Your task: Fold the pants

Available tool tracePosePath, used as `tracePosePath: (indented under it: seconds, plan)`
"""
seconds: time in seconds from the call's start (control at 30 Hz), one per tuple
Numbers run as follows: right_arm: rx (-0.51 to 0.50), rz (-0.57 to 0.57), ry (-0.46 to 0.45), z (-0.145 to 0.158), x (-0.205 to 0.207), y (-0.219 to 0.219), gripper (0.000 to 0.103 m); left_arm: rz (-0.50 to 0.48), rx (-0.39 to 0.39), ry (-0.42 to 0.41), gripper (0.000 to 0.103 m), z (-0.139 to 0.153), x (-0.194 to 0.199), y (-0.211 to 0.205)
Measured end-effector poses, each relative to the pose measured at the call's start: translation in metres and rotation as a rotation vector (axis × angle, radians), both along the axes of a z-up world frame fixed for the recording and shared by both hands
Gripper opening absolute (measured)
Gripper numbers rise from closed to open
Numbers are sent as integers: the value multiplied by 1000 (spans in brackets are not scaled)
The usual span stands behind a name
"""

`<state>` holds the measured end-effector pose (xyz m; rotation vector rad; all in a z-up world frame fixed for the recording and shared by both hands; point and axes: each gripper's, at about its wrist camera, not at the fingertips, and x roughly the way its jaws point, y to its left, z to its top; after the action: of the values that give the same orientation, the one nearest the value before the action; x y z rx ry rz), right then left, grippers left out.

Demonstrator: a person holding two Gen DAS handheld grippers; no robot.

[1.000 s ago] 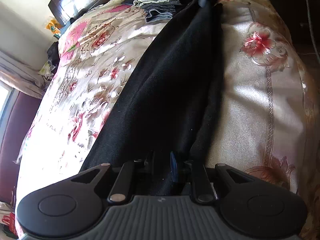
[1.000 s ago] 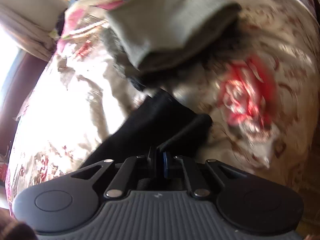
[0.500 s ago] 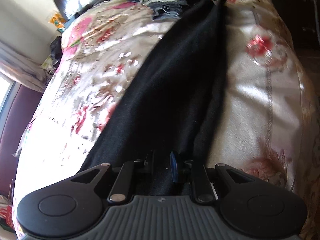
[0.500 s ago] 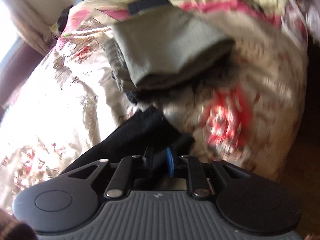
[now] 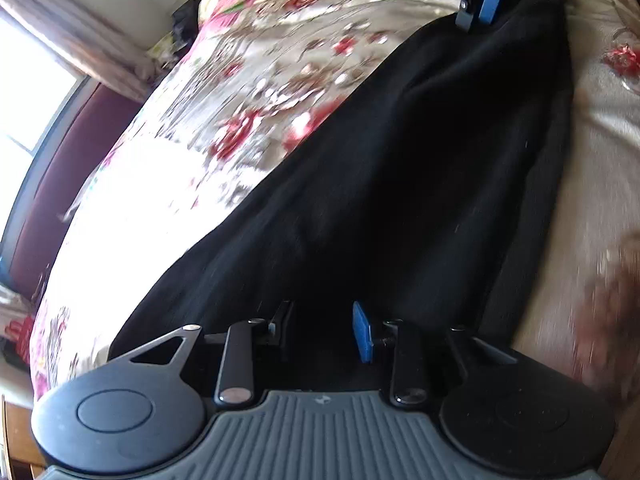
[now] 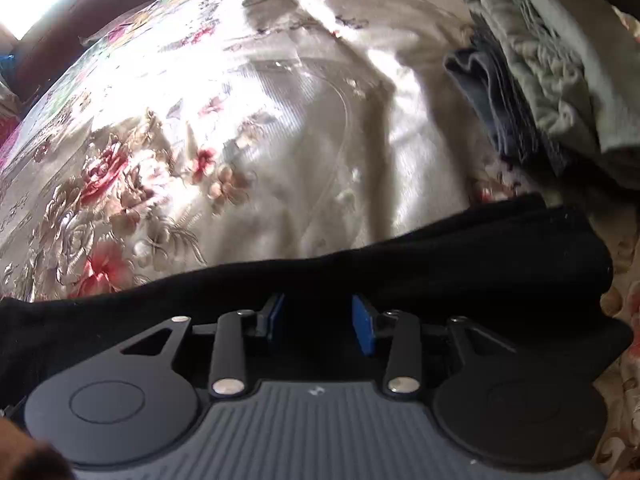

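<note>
Long black pants (image 5: pixel 420 168) lie stretched on the floral bedspread (image 5: pixel 280 80), from my left gripper (image 5: pixel 322 332) up to my right gripper (image 5: pixel 476 12) at the far end. The left jaws are opening; black cloth lies under the gap and the pads do not pinch it. In the right wrist view the pants (image 6: pixel 440 264) cross the lower picture as a flat band ending at the right. My right gripper (image 6: pixel 318 320) hangs over that band, its jaws opening, its blue pads (image 6: pixel 362 328) apart and clear of the cloth.
A stack of folded clothes (image 6: pixel 560 80), grey-green over dark blue, sits on the bedspread (image 6: pixel 240 120) just beyond the pants' end. A window and curtain (image 5: pixel 60 40) are at the left, with a dark red bed side (image 5: pixel 52 168) below. The bed's edge falls away at the right.
Both grippers were shut on the black pants and their jaws have parted, letting the cloth go. The right view has swung, so the folded stack went from centre to the upper right.
</note>
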<state>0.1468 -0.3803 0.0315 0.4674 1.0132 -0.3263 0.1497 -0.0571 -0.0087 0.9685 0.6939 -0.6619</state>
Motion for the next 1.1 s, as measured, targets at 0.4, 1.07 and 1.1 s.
tracePosePath:
  seconds: [0.4, 1.07, 1.1]
  plan:
    - [210, 769, -91, 34, 167, 243, 47, 544, -35, -92, 52, 26, 7, 148]
    - [114, 770, 103, 4, 237, 263, 7, 827, -81, -79, 60, 6, 14, 214]
    - [41, 802, 98, 9, 235, 271, 9, 823, -74, -84, 60, 6, 13, 213]
